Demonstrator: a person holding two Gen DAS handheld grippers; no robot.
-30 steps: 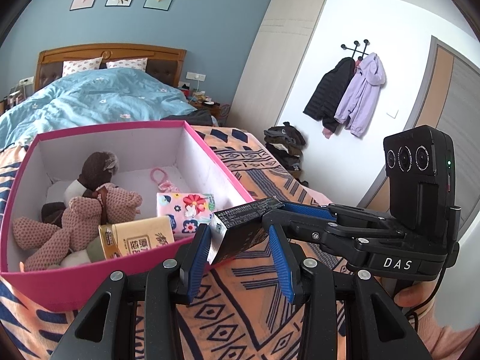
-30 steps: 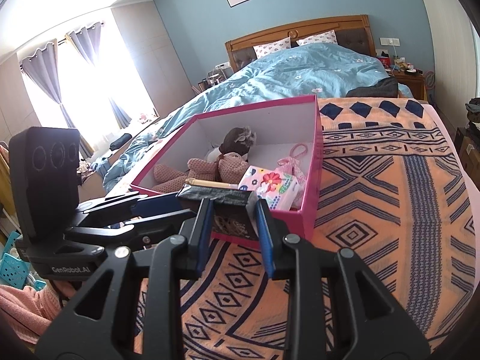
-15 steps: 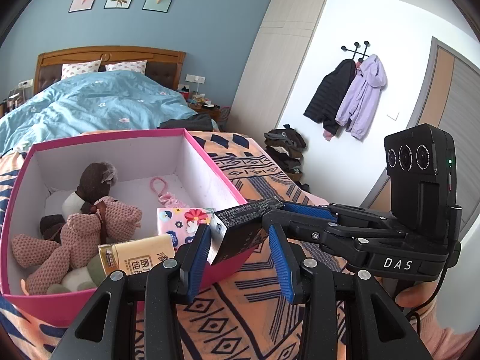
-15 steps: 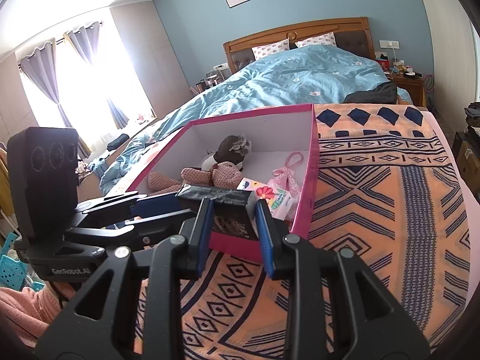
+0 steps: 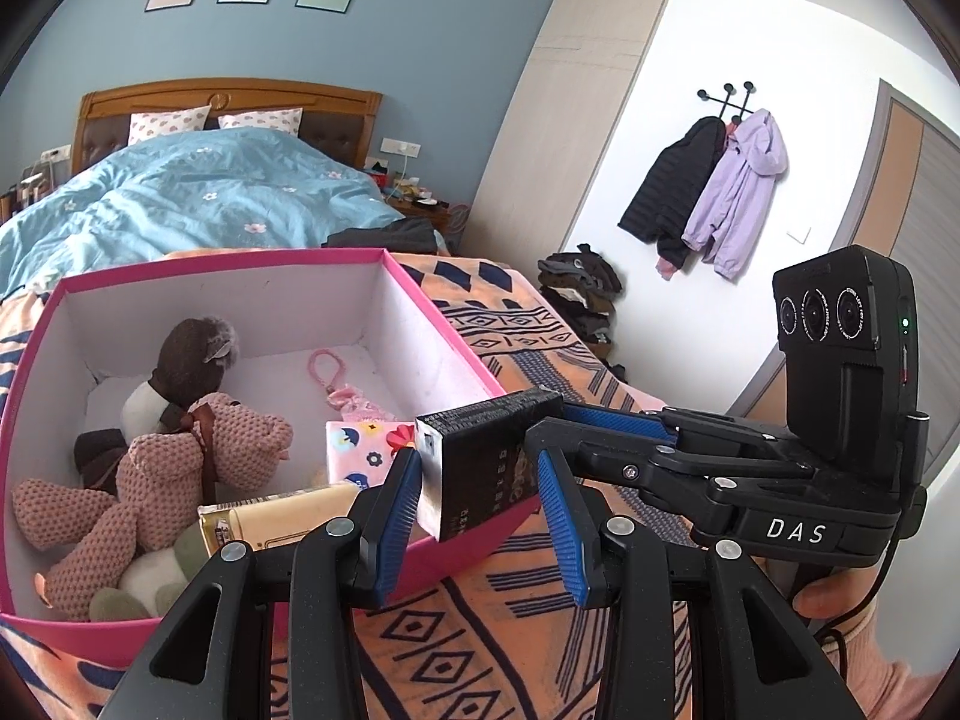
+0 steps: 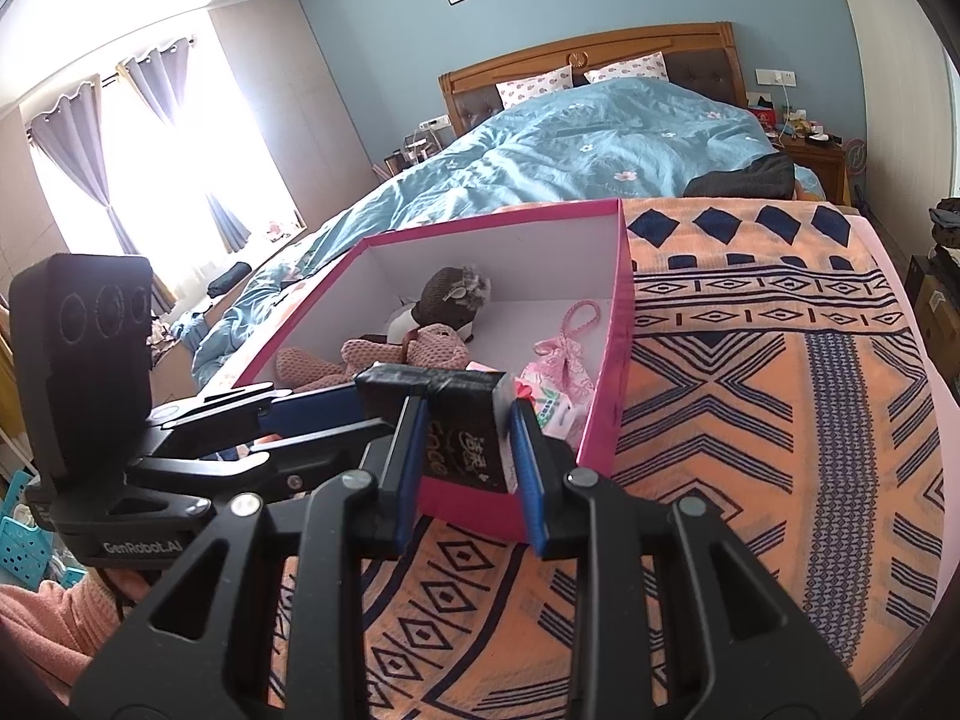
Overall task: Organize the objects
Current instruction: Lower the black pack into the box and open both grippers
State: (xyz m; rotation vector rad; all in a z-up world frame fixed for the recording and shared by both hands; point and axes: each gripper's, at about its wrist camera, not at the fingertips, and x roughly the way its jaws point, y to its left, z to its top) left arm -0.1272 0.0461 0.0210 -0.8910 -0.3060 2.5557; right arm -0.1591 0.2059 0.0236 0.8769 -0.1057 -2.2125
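Two grippers, one load: the left gripper (image 5: 477,468) and the right gripper (image 6: 467,426) are each clenched on an end of the same black carton (image 5: 498,420), which hangs between them.
Just changed: both hands have carried the carton level toward the pink box (image 5: 240,258); a second ago it sat short of the near corner, and now it overlaps that corner's rim.
Meaning for the task: the carton looks nearly over the opening, so a little more travel and a release should put it inside.
Carton's place: in the air, above the patterned blanket (image 6: 750,420) and the box's near corner, not yet in.
Count in the box: two plush toys, one pink knitted (image 5: 180,480) and one brown-headed (image 5: 192,354); one cream carton (image 5: 282,510); one floral packet (image 5: 360,444); one pink pouch (image 5: 348,399).
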